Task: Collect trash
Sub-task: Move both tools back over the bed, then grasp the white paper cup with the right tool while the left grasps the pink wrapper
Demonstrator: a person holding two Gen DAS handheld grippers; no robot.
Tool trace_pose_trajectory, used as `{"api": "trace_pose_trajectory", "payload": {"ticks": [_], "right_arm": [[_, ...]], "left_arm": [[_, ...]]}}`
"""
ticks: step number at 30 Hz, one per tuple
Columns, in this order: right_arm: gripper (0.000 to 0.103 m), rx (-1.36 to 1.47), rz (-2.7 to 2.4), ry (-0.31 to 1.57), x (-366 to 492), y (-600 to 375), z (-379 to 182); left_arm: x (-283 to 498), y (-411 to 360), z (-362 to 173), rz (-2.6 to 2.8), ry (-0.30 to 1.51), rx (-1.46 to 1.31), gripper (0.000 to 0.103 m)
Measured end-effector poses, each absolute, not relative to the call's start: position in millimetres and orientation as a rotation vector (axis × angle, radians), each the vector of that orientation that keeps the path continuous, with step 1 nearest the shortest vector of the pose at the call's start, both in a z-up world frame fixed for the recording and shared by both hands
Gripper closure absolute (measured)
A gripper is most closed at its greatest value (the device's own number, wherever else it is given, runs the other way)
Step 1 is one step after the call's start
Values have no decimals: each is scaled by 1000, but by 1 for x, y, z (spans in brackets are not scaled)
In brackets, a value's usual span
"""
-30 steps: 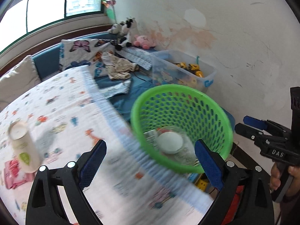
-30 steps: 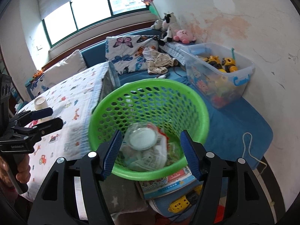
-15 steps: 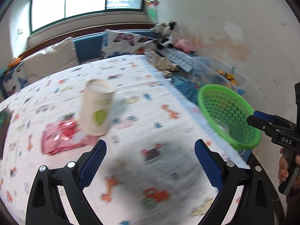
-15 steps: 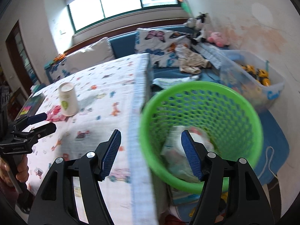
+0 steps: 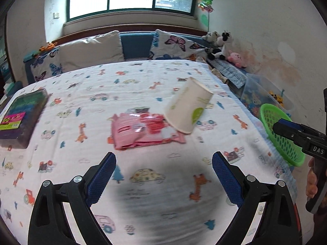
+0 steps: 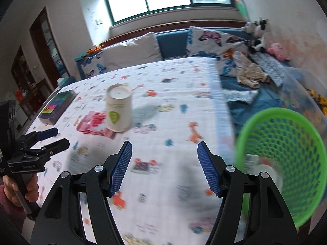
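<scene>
**Both hand-held grippers empty above the tabletop**

Your left hand-held gripper [image 5: 163, 175] and right hand-held gripper [image 6: 164, 167] have jaws apart, holding nothing. The paper cup [image 6: 118, 110] stands on the tabletop [image 6: 173, 94], touching the pink packet [image 5: 143, 130]. The green basket [image 6: 282, 159] is beside the tabletop edge.

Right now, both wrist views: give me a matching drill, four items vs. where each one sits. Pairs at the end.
Items
1. paper cup
2. pink packet
3. green basket
4. dark box

Places
A. off the right edge of the bed, trash inside
B. flat on the sheet, partly under the cup's base
C. upside down on the sheet, near the middle
D. far left side of the bed

Pairs: 1-C, 2-B, 3-A, 4-D
</scene>
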State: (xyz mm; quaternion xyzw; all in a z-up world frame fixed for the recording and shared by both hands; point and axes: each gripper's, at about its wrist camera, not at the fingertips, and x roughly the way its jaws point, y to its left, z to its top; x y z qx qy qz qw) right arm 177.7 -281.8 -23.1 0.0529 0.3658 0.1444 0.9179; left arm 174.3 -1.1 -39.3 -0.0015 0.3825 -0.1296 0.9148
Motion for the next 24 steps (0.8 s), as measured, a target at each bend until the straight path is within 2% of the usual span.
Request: {"api": "trace_pose_trajectory", "payload": {"ticks": [12, 24], "right_arm": [[36, 110, 394, 770, 230, -210, -29], [36, 160, 387, 803, 279, -184, -40]], "left_arm": [[179, 48, -50, -193, 807, -41, 11], [193, 65, -60, -181, 832, -65, 11]]}}
